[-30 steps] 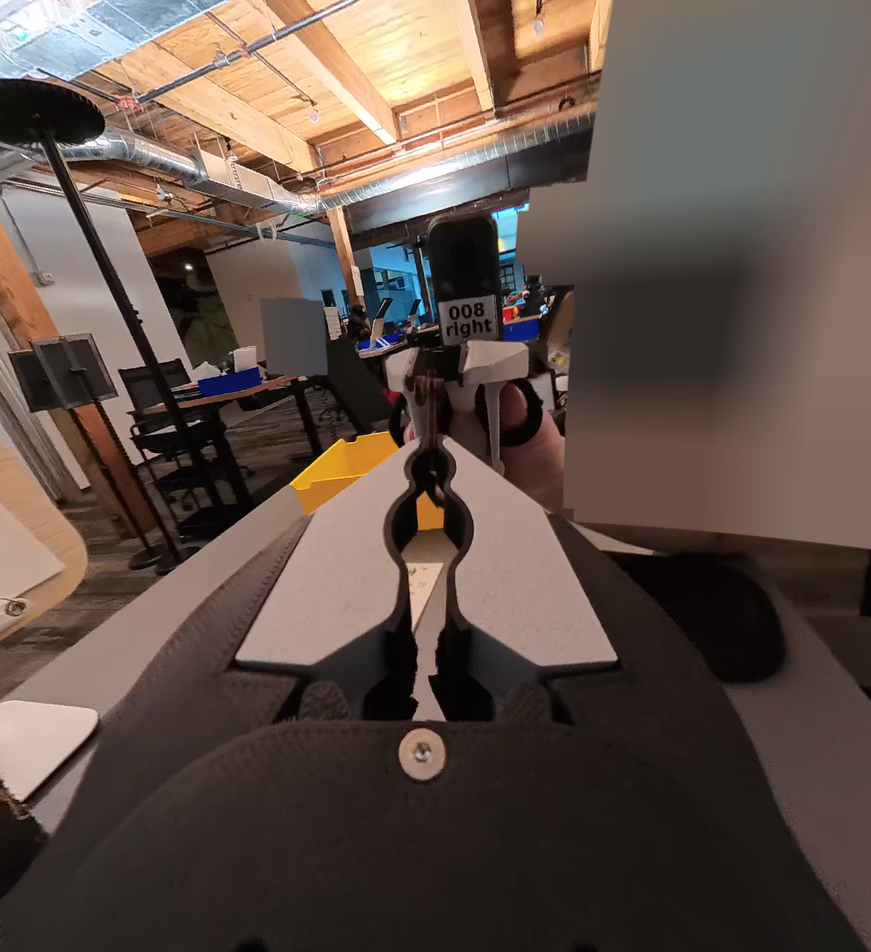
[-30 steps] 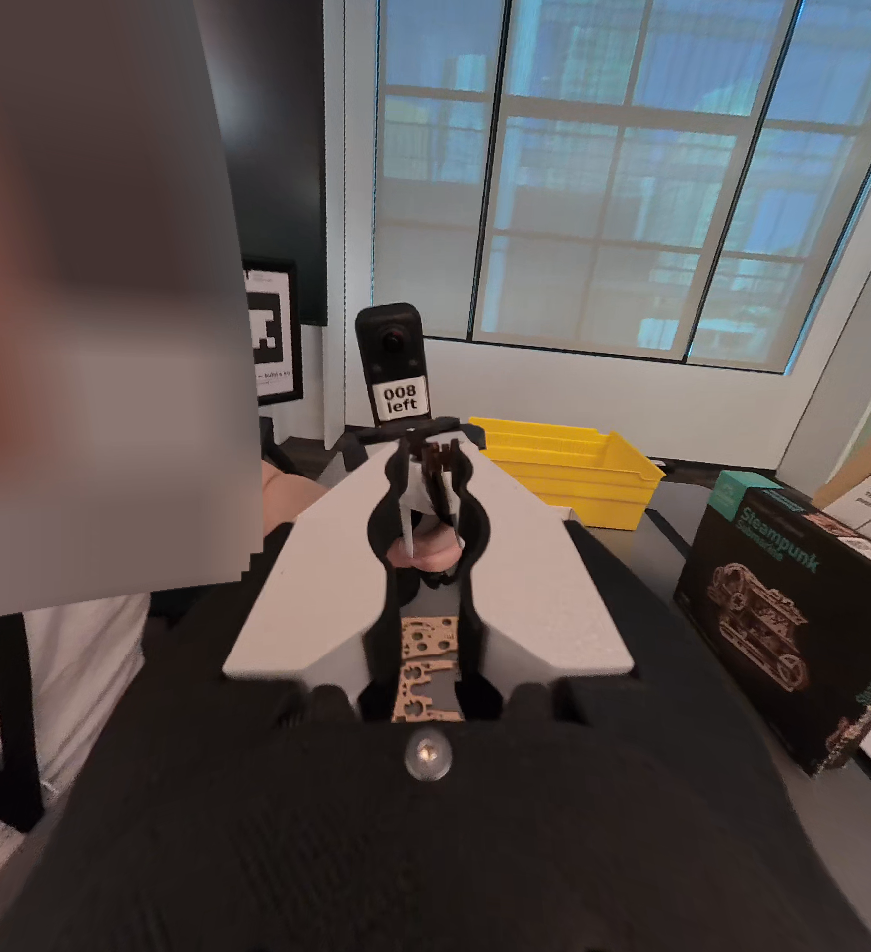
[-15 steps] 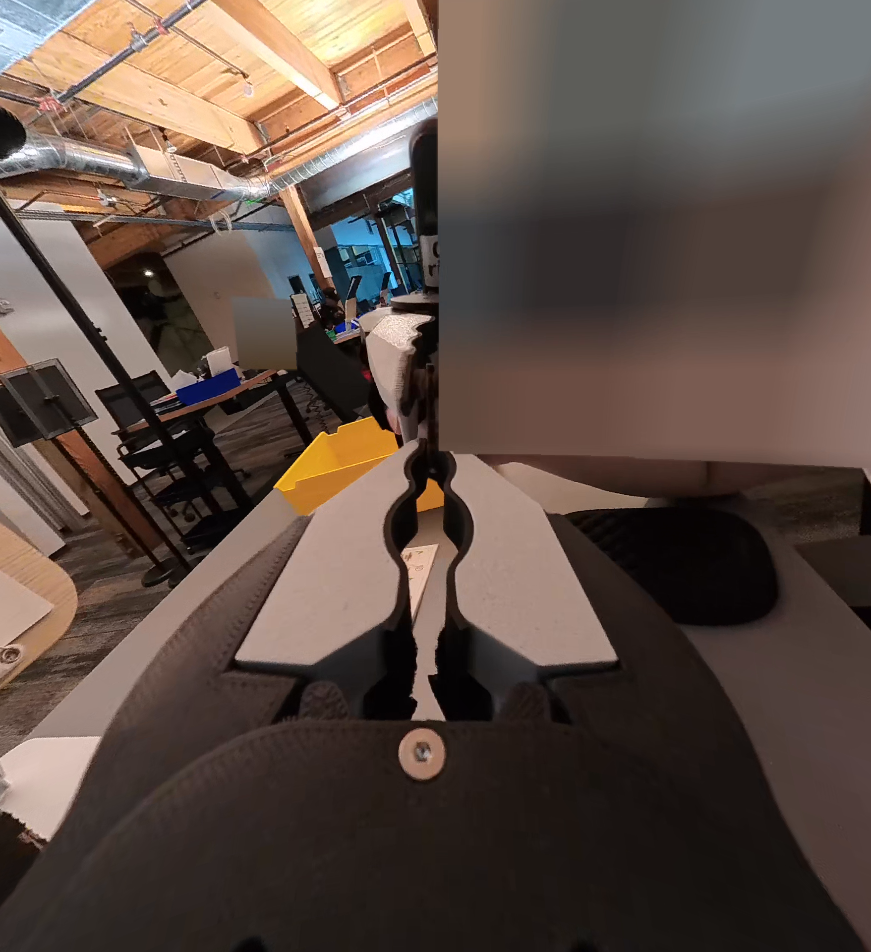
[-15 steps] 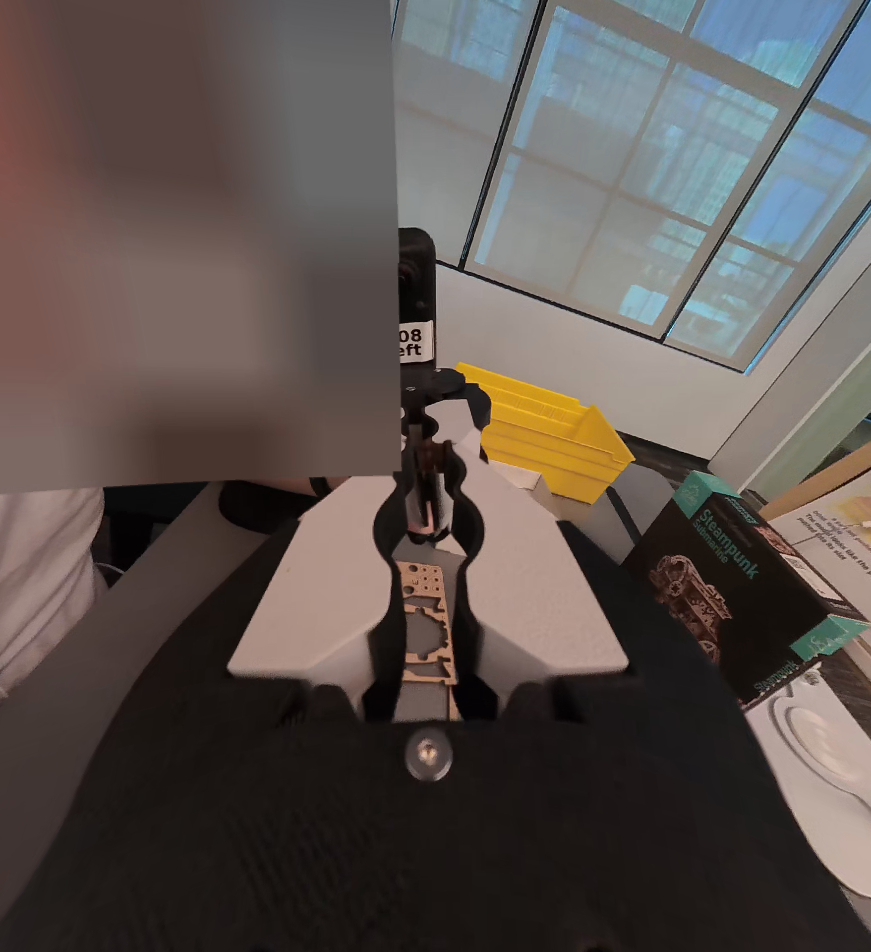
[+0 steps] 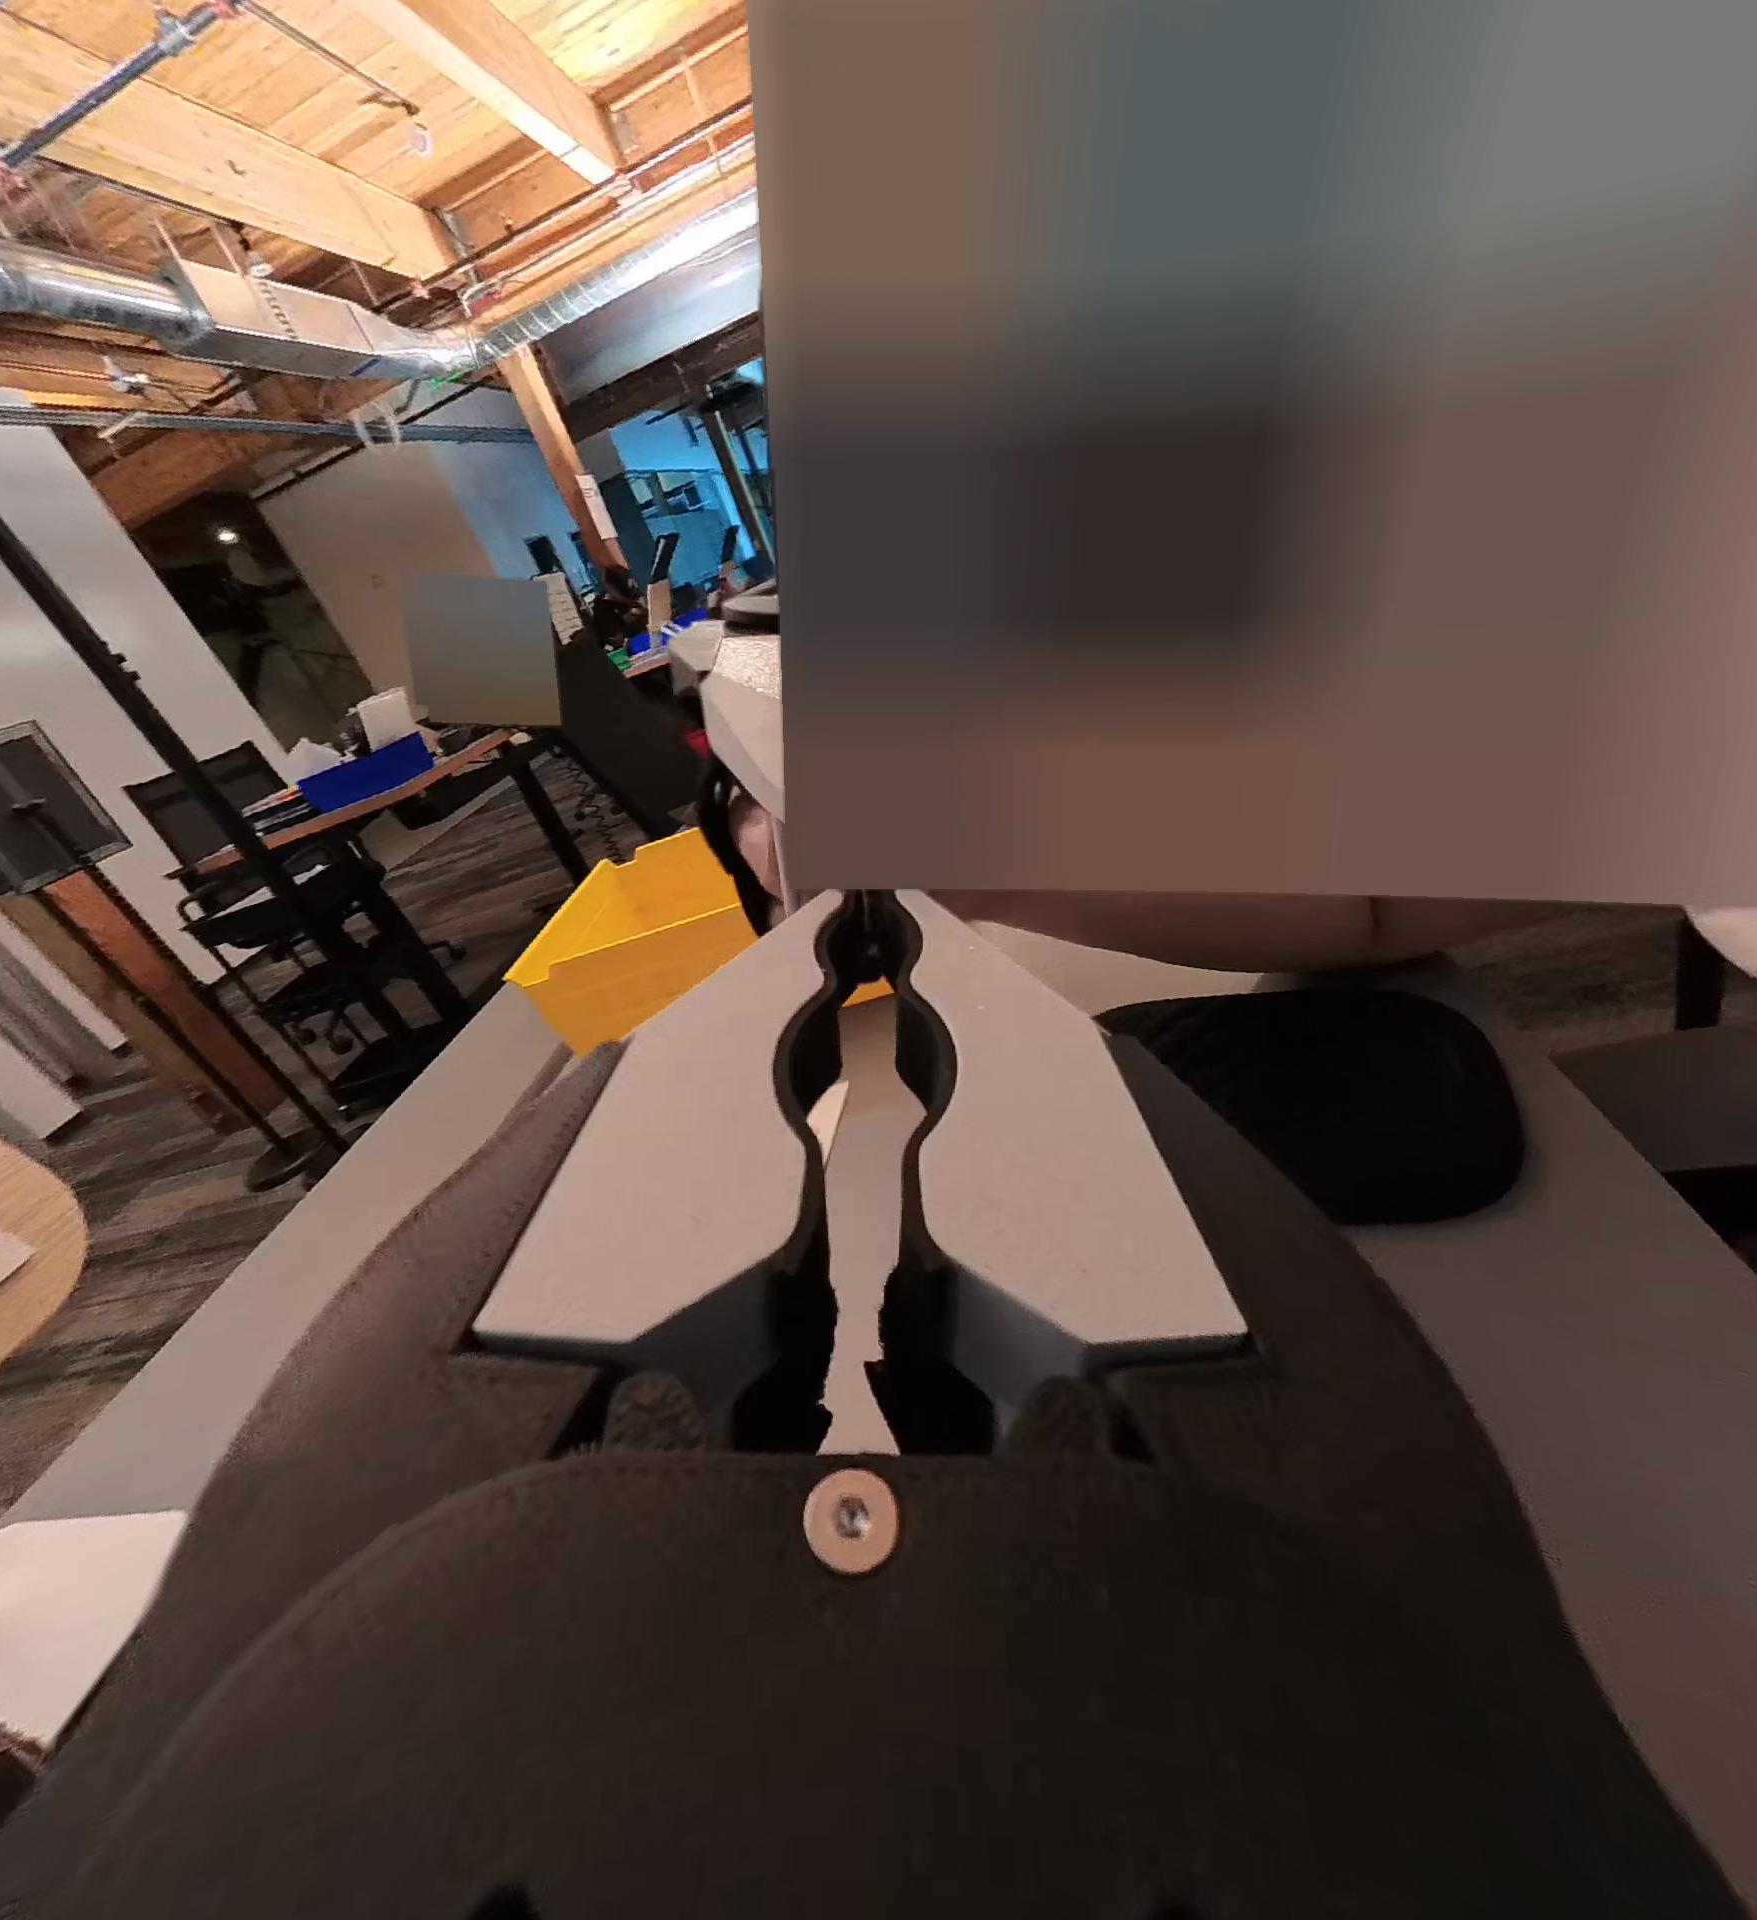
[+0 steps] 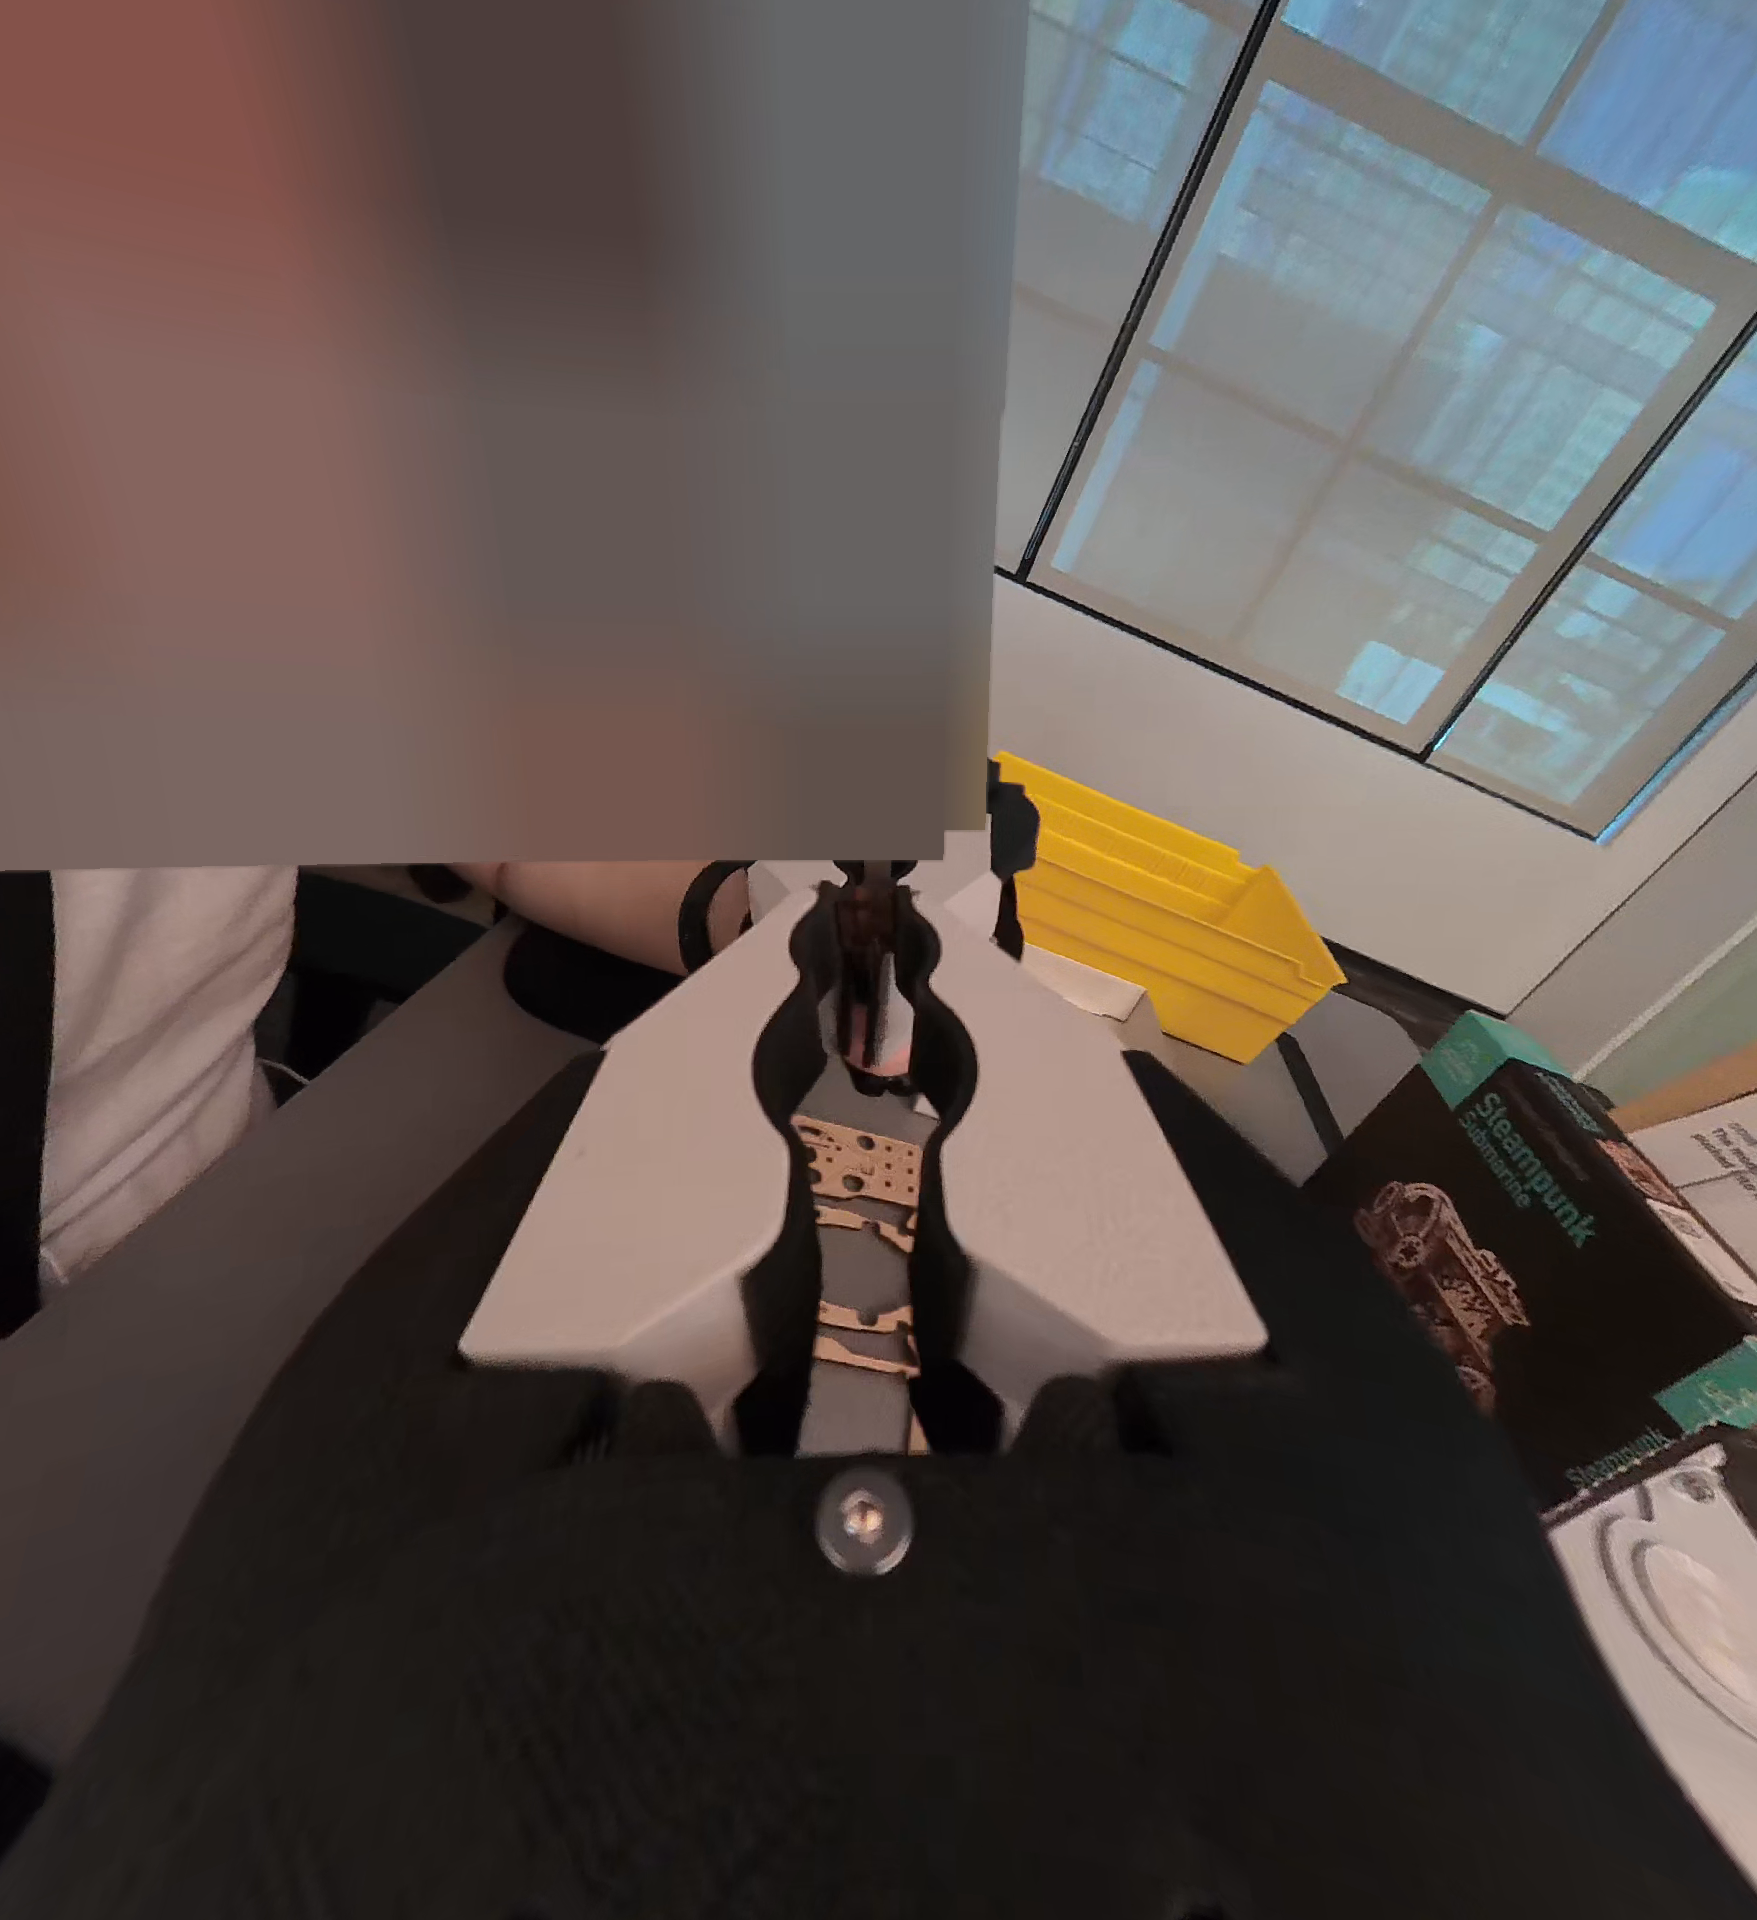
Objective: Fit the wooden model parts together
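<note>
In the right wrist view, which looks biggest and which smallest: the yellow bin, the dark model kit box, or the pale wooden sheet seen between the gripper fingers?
As they look in this view:
1. Dark kit box, though it sits nearer the camera.
2. Yellow bin, farther back and partly hidden.
3. Wooden sheet, mostly covered by the fingers, so its true size is unclear.

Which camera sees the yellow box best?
The right wrist view: the yellow bin shows its ribbed side and rim beyond the right hand-held gripper. The left wrist view shows it too, but the left hand-held gripper covers one end.

Each gripper, left gripper (image 5: 861,920) and right gripper (image 6: 866,896), has pale grey wedge fingers, black wavy inner pads, a black textured housing and one silver screw behind them.
</note>
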Available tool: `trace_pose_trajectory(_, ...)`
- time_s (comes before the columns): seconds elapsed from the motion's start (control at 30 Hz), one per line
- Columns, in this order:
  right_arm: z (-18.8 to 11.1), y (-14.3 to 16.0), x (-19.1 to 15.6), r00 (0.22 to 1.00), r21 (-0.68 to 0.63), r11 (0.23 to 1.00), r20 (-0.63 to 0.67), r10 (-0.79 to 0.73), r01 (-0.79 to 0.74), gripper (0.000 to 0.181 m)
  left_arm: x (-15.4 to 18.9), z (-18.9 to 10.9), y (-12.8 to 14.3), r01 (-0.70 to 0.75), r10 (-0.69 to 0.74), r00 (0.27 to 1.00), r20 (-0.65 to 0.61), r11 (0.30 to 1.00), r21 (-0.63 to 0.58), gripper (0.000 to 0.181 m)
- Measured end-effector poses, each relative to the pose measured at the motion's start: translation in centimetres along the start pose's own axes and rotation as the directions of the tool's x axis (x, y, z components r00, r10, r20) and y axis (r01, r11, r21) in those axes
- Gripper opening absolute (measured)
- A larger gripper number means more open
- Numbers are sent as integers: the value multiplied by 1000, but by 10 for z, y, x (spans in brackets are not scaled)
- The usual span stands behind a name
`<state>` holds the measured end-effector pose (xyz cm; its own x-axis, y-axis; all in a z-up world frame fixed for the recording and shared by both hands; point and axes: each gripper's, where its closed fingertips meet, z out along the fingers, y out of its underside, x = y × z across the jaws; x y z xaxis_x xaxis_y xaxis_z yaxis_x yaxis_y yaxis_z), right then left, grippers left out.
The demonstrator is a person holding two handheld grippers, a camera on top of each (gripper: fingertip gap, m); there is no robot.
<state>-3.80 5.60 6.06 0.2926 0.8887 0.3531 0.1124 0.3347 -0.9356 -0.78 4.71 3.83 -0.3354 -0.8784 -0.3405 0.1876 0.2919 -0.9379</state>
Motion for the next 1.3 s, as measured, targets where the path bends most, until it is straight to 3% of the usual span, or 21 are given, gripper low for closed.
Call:
trace_pose_trajectory(0.07, -1, 1, 0, 999, -19, 999, 19, 27, -26, 8, 0, -1, 1, -5, 5, 1000, -3, 1000, -15, 0)
trace_pose_trajectory(0.17, -2, 0, 2, 993, -99, 990, -55, -102, 96, 12, -1, 0, 3, -21, 21, 1000, 0, 998, -59, 0)
trace_pose_trajectory(0.33, -4, 20, 0, 961, -414, 886, -84, -263, 206, 10, -2, 1, 16, -139, 145, 989, 18, 971, -195, 0)
trace_pose_trajectory(0.6, -10, 39, -2, 932, -613, 748, -50, -359, 254, 9, -1, 4, 35, -189, 201, 980, 2, 924, -333, 0)
trace_pose_trajectory(0.73, -12, 44, -7, 911, -651, 691, -1, -413, 313, 8, 2, 5, 41, -189, 195, 981, -18, 920, -344, 0)
trace_pose_trajectory(0.97, -11, 50, -4, 908, -648, 690, 4, -420, 322, 8, 0, 4, 46, -155, 156, 987, -24, 926, -346, 1)
trace_pose_trajectory(1.13, -9, 46, -1, 960, -590, 786, -61, -274, 187, 11, 0, 3, 45, -113, 109, 994, -30, 939, -325, 0)
trace_pose_trajectory(1.17, -8, 45, 1, 955, -587, 786, -69, -288, 194, 20, 0, 3, 46, -110, 105, 994, -34, 937, -332, 0)
trace_pose_trajectory(1.3, -10, 46, -3, 949, -610, 762, -49, -310, 217, 9, -1, 2, 48, -131, 128, 991, -32, 928, -349, 0)
